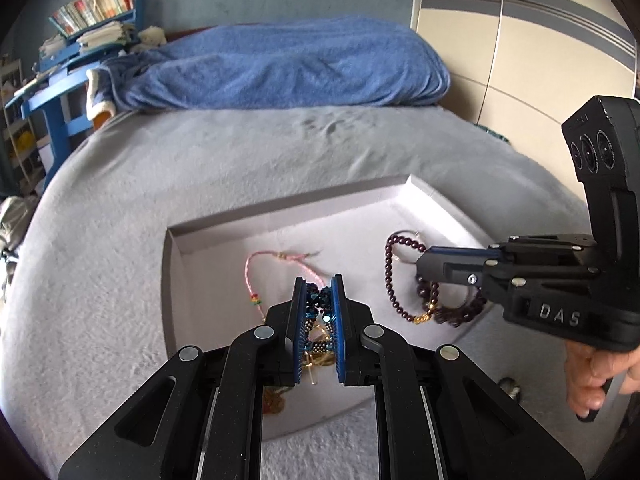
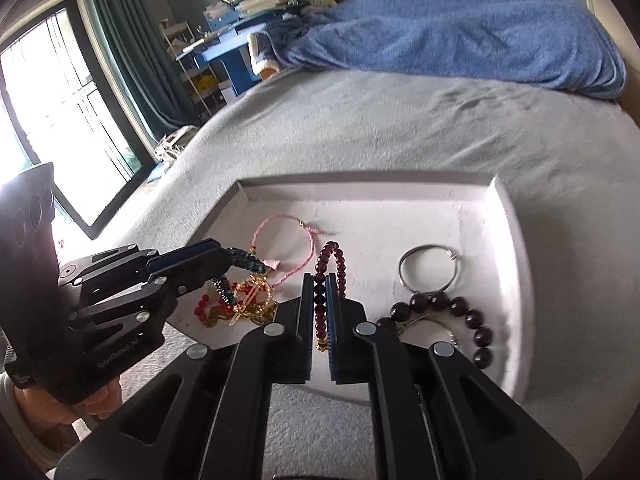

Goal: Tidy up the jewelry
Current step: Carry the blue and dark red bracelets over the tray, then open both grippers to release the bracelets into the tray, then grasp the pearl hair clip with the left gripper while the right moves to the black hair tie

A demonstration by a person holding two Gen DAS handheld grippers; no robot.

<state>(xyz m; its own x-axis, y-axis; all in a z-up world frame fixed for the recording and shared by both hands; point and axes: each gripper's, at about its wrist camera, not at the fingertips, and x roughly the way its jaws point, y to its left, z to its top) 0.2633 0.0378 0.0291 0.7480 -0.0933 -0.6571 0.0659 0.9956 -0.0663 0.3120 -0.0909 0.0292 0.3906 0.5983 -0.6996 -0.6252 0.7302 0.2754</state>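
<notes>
Left wrist view | left gripper [image 1: 319, 300] clenched on blue beaded bracelet [image 1: 320, 304], lifted over tray [image 1: 192, 248] | pink cord bracelet [image 2: 280, 248] lying in tray | right gripper [image 2: 319, 312] clenched on dark red bead strand [image 2: 332, 264] | silver bangle [image 2: 428, 264] at right

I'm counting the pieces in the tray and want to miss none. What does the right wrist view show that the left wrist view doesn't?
Only the right wrist view shows the silver bangle, the red bead string beside the gold tangle, and the window.

Only the left wrist view shows the wardrobe doors.

Both show the tray on the grey bed, the pink cord bracelet, the large dark bead bracelet, the left gripper shut on the blue beaded bracelet, and the right gripper shut on the maroon bead bracelet.
</notes>
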